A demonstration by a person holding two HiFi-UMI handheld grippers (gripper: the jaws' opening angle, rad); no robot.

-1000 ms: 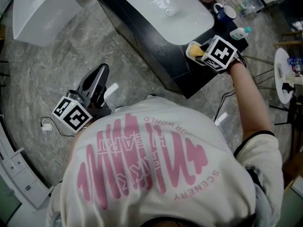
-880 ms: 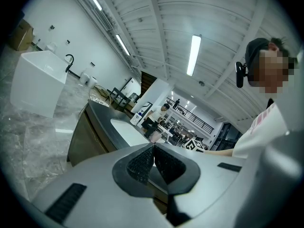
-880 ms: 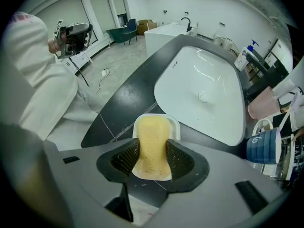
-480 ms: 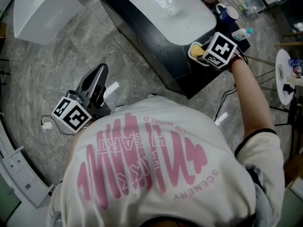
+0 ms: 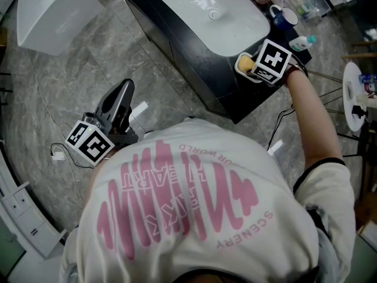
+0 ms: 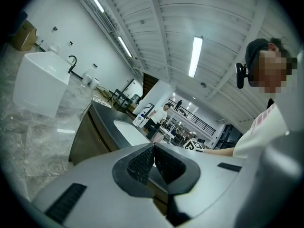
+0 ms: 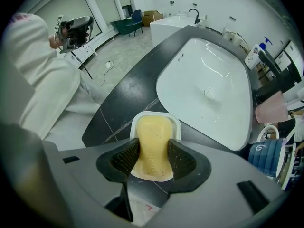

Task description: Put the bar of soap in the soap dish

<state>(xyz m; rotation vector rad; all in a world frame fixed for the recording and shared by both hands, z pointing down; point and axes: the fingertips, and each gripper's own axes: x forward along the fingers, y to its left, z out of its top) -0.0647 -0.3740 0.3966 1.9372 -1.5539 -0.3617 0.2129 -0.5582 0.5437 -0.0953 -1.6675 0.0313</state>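
Just beside the white sink point(image 7: 209, 89), over the dark desk point(image 7: 121, 103), the right claw point(image 7: 154, 150) was clamped on the yellow bar of soap point(image 7: 155, 127) above the soap dish point(image 7: 134, 125), so lowering and letting go looked next; the left claw point(image 6: 154, 157), pressed together empty, hung well away.

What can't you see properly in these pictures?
Whether the bar of soap rests in the soap dish: right gripper view, the right hand-held gripper, closed on it, covers its near end.
Most of soap and dish: head view, the hand-held gripper's marker cube hides them.
Blue mug: right gripper view, cut off by the edge.
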